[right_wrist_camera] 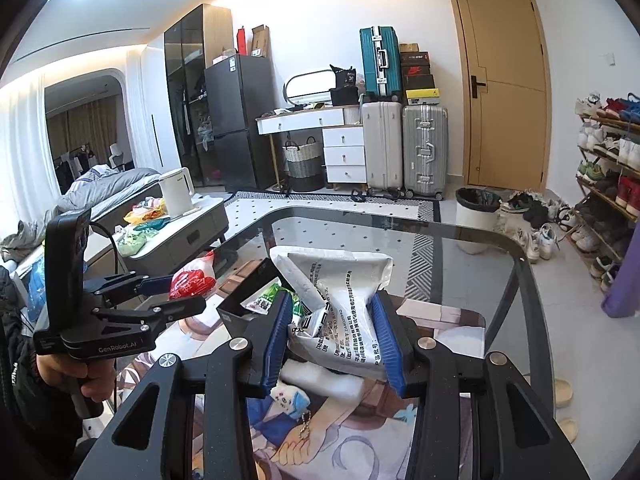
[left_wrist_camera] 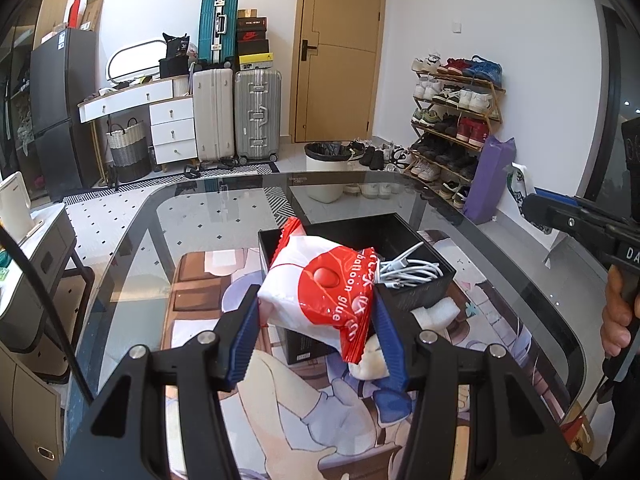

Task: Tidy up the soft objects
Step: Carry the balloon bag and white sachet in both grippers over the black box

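My left gripper [left_wrist_camera: 316, 312] is shut on a red and white balloon glue packet [left_wrist_camera: 320, 292], held above the table in front of a black box [left_wrist_camera: 420, 292]. White cables [left_wrist_camera: 408, 270] lie coiled inside that box. My right gripper [right_wrist_camera: 334, 320] is shut on a grey-white printed pouch [right_wrist_camera: 344, 300], lifted over the black box [right_wrist_camera: 240, 304], where a green packet [right_wrist_camera: 266, 300] shows. In the right wrist view the left gripper [right_wrist_camera: 176, 292] appears at the left with the red packet [right_wrist_camera: 192, 276]. A small plush keychain [right_wrist_camera: 290, 398] and white foam [right_wrist_camera: 320, 380] lie beneath.
The glass table [left_wrist_camera: 500, 248] carries a printed mat [left_wrist_camera: 320, 420] under both grippers. A white foam piece [left_wrist_camera: 436, 312] lies beside the box. Beyond the table stand a white bin [right_wrist_camera: 478, 220], suitcases [left_wrist_camera: 256, 116], a shoe rack [left_wrist_camera: 456, 120] and a low side table with a kettle [right_wrist_camera: 178, 192].
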Demonstrator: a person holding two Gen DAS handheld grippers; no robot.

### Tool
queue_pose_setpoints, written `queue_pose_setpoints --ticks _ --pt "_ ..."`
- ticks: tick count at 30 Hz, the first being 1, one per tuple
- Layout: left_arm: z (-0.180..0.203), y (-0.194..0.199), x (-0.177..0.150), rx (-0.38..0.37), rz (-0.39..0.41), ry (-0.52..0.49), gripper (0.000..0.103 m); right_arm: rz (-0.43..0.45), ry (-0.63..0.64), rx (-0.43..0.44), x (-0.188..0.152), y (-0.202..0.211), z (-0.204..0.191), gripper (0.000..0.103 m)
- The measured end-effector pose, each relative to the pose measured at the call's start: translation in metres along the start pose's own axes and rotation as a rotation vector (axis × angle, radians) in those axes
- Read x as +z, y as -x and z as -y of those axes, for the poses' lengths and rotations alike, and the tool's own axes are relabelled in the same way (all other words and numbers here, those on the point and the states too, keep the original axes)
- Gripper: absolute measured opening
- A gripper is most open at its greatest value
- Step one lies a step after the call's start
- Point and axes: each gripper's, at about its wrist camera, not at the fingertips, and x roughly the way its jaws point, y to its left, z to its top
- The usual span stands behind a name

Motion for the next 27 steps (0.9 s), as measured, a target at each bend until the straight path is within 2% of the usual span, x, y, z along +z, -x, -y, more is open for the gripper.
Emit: queue_pose_setpoints --ticks 17,27 --pt "0.0 -0.038 0.021 0.004 -0.023 0.015 0.053 -0.03 -0.038 0.058 0.013 -0.049 0.005 0.042" --pt "0.002 -0.062 0.022 0.0 -0.051 0.018 0.053 -0.085 -0.067 0.072 0.015 -0.093 0.003 0.042"
